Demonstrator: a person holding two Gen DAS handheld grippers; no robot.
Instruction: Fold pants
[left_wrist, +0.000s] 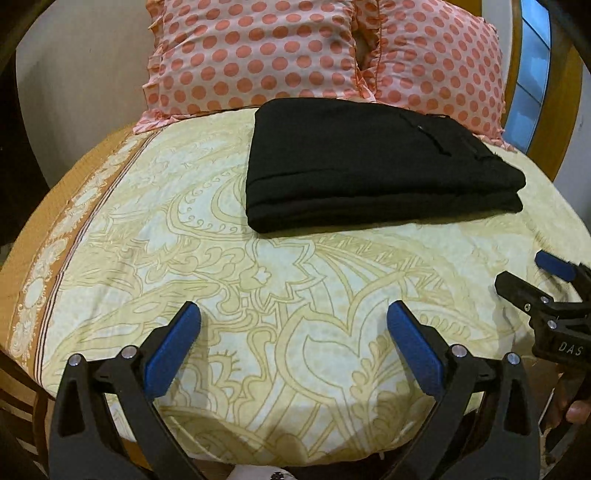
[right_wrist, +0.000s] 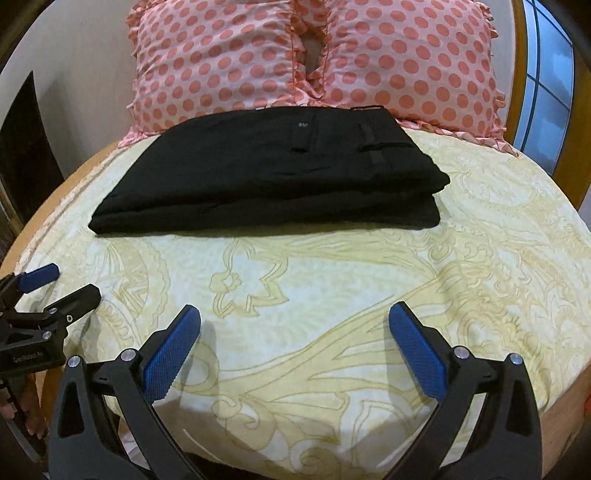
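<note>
Black folded pants (left_wrist: 369, 162) apart from both grippers' empty, wide-spread jaws: left gripper (left_wrist: 293, 314), right gripper (right_wrist: 294, 314).

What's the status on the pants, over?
Left gripper and right gripper open, empty. Black pants folded on bedsheet, by pillows. Nothing in the way.

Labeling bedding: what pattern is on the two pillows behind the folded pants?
Coral polka dots on pale pink, ruffled edges: the two pillows, best seen in the right wrist view.
</note>
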